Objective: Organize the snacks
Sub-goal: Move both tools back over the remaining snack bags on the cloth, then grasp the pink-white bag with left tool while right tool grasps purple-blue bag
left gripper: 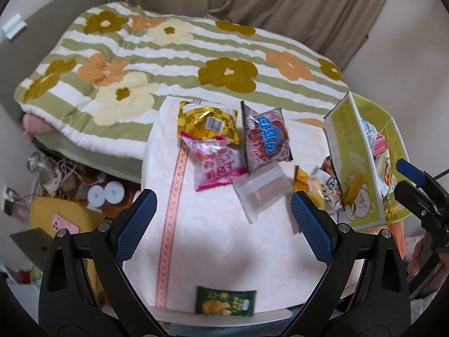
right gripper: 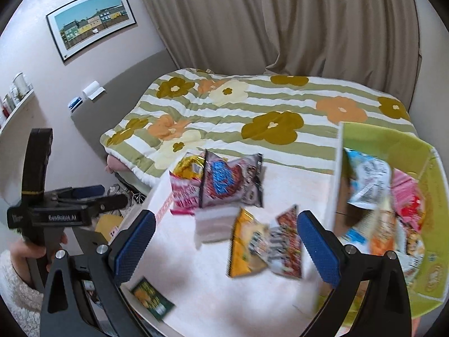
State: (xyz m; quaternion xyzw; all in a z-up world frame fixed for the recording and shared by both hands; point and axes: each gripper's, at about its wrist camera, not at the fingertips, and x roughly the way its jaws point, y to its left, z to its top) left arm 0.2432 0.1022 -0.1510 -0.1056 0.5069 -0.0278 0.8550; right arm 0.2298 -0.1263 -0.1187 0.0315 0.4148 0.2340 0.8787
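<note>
Tabletop point(left gripper: 213, 241): covered by a pale pink terry towel with an orange patterned woven stripe point(left gripper: 171, 207) running front to back near the left edge.

Left gripper point(left gripper: 221, 216): black frame, blue cross-hatched pads, jaws spread wide, holding nothing, above the front half of the tabletop. Right gripper point(right gripper: 226, 250): same build, jaws spread wide, nothing pinched; a crinkled yellow-and-red foil snack packet point(right gripper: 263, 247) lies blurred between them on the towel.

Snacks, all flat glossy film pouches with crimped ends:
- yellow checkered foil packet point(left gripper: 209, 125) near the far edge, touching and partly over a pink-and-white plastic packet point(left gripper: 216, 165).
- dark red packet with blue lettering point(left gripper: 265, 140) just beside both, tilted up.
- frosted translucent rectangular pouch point(left gripper: 261, 191) near mid-tabletop, touching the pink packet's corner.
- small dark green packet with a yellow picture point(left gripper: 226, 304) alone at the front edge, well apart from the others.

Lime-green cardboard box with a cartoon bear print point(left gripper: 356, 168) stands at the right edge, flap raised; several packets heaped inside point(right gripper: 393, 205), blue-white, pink, orange; details blurred.

Behind the far edge: quilted bedspread, green and white stripes with large flowers point(left gripper: 174, 64); beige pleated curtain point(right gripper: 308, 22) beyond.
</note>
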